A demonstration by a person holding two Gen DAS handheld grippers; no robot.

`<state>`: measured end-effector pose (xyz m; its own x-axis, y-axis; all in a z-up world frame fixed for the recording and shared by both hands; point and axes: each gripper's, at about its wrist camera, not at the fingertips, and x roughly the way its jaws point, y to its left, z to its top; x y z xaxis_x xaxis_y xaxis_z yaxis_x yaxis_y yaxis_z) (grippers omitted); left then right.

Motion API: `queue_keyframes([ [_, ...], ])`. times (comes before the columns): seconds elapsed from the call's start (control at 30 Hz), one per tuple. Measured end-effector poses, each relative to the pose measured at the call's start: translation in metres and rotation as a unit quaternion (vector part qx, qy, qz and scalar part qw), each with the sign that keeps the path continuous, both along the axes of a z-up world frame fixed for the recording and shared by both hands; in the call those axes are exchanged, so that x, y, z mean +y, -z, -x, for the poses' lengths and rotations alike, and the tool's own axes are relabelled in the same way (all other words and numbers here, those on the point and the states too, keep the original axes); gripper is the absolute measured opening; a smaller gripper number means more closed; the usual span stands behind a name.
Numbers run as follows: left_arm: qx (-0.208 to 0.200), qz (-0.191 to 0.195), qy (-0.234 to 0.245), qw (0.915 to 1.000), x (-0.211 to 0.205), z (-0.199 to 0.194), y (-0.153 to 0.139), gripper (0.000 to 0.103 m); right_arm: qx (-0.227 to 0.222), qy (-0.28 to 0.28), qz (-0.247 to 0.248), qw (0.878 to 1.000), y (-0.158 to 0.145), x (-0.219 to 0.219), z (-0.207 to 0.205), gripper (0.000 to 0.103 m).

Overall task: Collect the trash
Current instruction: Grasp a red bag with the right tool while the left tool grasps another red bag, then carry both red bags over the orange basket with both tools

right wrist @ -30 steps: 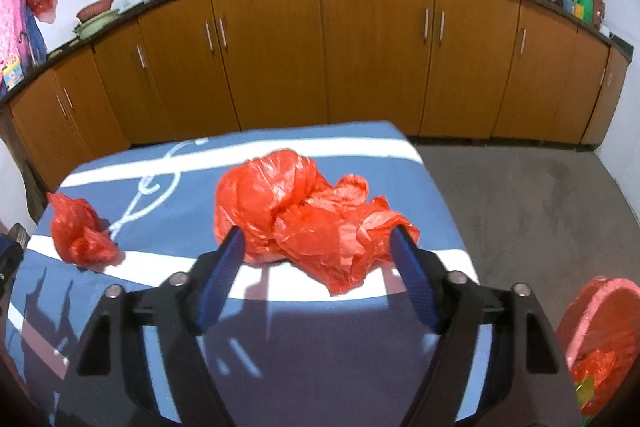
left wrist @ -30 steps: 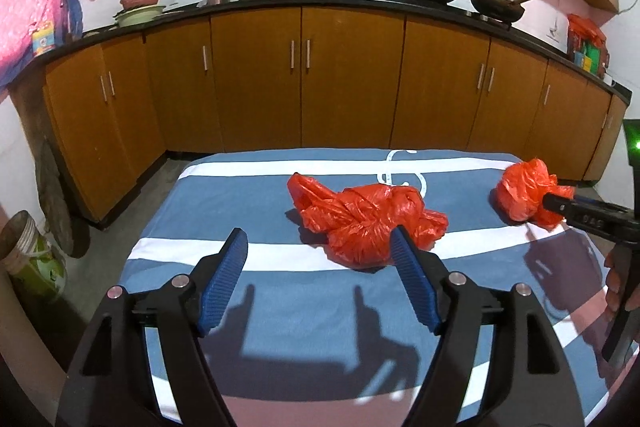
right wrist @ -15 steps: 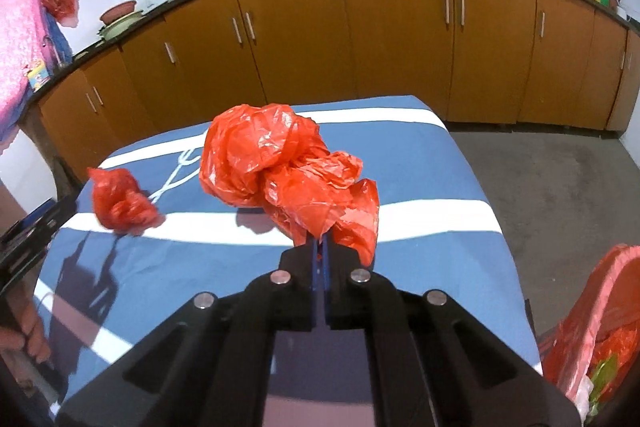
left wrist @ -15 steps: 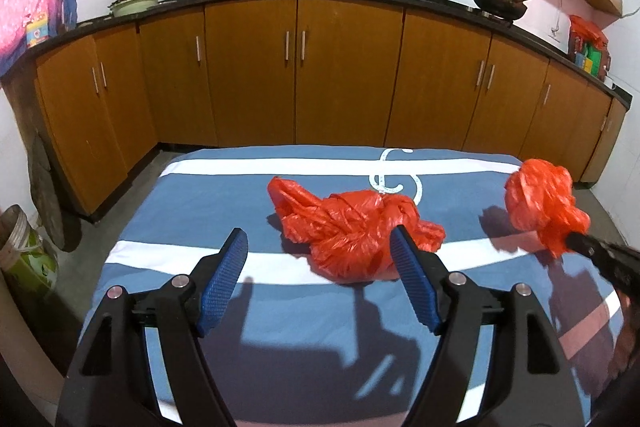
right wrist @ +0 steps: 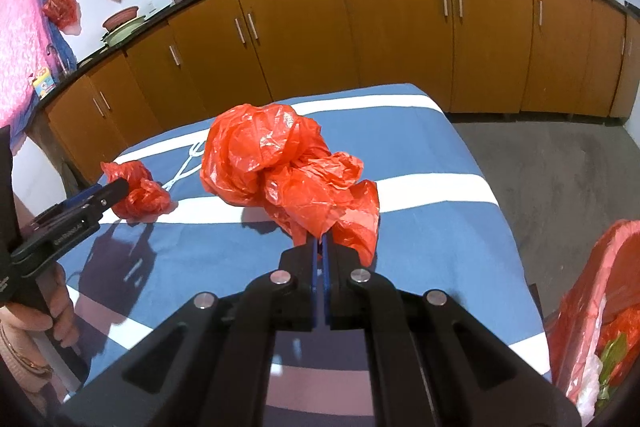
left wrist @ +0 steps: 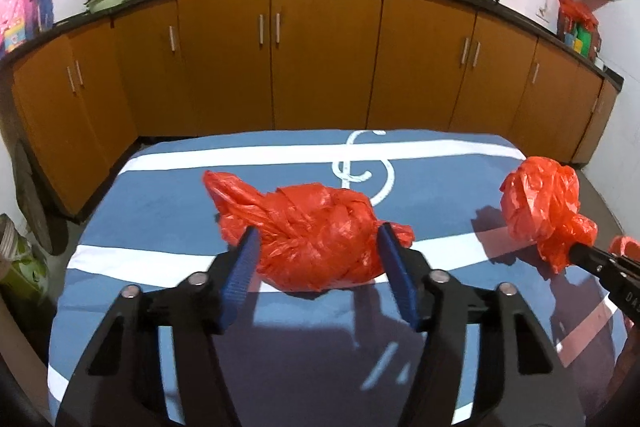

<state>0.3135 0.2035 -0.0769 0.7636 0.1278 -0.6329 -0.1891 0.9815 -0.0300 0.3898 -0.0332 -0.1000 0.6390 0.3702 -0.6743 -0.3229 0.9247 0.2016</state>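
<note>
Two red bags, one hand-held gripper each

My right hand-held gripper point(right wrist: 320, 247) was clenched on a tail of the right bag point(right wrist: 280, 171), pinching thin plastic rather than the bulk so the crumpled bundle hung clear of the striped surface point(right wrist: 420, 227); I judged that grip made it easy to swing toward the bin point(right wrist: 600, 287) at the lower right, where other trash already sat. My left hand-held gripper point(left wrist: 318, 251) had just been closing around the left bag point(left wrist: 312, 235), which lay on the surface between its blue pads point(left wrist: 244, 263). The jaws straddled its widest part, and I could not tell whether they were pressing yet or only framing it for a squeeze.
</note>
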Motion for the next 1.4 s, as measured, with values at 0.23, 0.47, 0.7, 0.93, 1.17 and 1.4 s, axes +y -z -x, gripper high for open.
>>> queue_keyframes([
  [0.23,0.011,0.002,0.018,0.9998,-0.002,-0.001,0.003,0.028,0.005,0.004,-0.002,1.0,0.003,-0.002,0.002,0.004],
  [0.47,0.002,0.007,0.018,0.9998,-0.004,0.022,-0.004,0.023,-0.005,0.008,-0.011,1.0,-0.007,-0.007,0.015,0.004],
  [0.7,-0.011,0.006,0.033,0.9994,-0.023,0.043,-0.02,0.021,-0.02,0.009,-0.025,0.999,-0.028,-0.019,0.041,0.004],
  [0.93,-0.021,0.007,0.046,0.9987,-0.042,0.061,-0.033,0.018,-0.031,0.014,-0.033,0.999,-0.045,-0.036,0.069,0.004],
  [1.17,-0.039,0.007,0.061,0.9974,-0.064,0.075,-0.049,0.018,-0.039,0.023,-0.042,0.998,-0.06,-0.057,0.091,0.004],
  [1.4,-0.057,0.009,0.082,0.995,-0.09,0.084,-0.064,0.018,-0.058,0.04,-0.047,0.996,-0.077,-0.085,0.112,0.004],
])
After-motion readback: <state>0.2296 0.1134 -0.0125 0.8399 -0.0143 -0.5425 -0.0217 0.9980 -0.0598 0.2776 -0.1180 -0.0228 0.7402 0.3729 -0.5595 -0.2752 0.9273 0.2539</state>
